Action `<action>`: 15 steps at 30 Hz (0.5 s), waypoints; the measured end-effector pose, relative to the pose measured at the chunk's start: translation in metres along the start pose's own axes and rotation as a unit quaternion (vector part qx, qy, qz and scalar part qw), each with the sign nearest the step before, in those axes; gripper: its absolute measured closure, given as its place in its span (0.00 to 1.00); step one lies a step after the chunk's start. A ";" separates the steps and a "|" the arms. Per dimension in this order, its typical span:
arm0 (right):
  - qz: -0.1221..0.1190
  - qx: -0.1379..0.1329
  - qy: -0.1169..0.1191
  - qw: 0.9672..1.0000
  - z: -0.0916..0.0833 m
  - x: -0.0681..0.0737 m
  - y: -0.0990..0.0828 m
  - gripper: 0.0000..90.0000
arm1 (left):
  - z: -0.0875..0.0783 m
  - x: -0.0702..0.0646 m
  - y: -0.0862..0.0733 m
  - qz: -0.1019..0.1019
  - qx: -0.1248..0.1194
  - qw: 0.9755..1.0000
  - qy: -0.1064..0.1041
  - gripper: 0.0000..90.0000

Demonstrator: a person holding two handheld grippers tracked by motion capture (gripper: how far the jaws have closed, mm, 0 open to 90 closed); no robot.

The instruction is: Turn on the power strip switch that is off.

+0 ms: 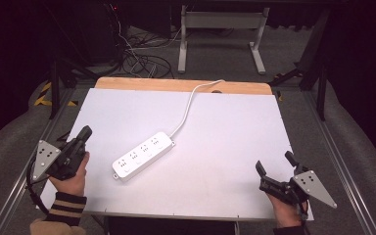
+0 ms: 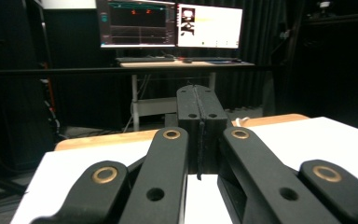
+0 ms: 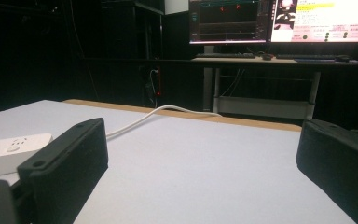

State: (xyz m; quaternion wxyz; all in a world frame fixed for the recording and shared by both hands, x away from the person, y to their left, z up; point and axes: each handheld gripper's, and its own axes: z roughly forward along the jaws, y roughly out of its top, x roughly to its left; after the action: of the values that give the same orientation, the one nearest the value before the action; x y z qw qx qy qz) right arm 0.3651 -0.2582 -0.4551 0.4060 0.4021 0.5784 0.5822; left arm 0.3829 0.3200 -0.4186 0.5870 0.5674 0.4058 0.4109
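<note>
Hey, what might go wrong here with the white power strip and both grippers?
1. The left gripper is shut, so it must open before it could grasp the white plastic power strip; otherwise it may just shove it.
2. The white cable trails off the table's far edge and could snag or tug if the strip is moved.

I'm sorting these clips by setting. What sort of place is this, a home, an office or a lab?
Most likely a lab or recording studio: black curtains surround a white-topped table, two monitors on a desk behind show graphs and readouts, and cables lie loose on the floor. A white power strip is the table's sole item.
</note>
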 end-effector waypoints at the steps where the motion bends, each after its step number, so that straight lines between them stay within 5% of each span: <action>1: 0.001 0.000 0.000 1.000 0.000 0.000 0.000 0.03 | 0.000 0.001 0.000 -0.003 0.001 1.000 0.000 1.00; 15: -0.002 0.000 0.002 1.000 0.001 0.000 0.000 0.03 | 0.002 0.001 -0.006 0.004 0.004 1.000 0.008 1.00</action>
State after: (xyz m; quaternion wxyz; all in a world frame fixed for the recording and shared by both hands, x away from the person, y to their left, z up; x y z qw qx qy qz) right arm 0.3659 -0.2577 -0.4548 0.4063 0.3995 0.5797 0.5825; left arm 0.3846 0.3199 -0.4247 0.5796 0.5679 0.4099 0.4165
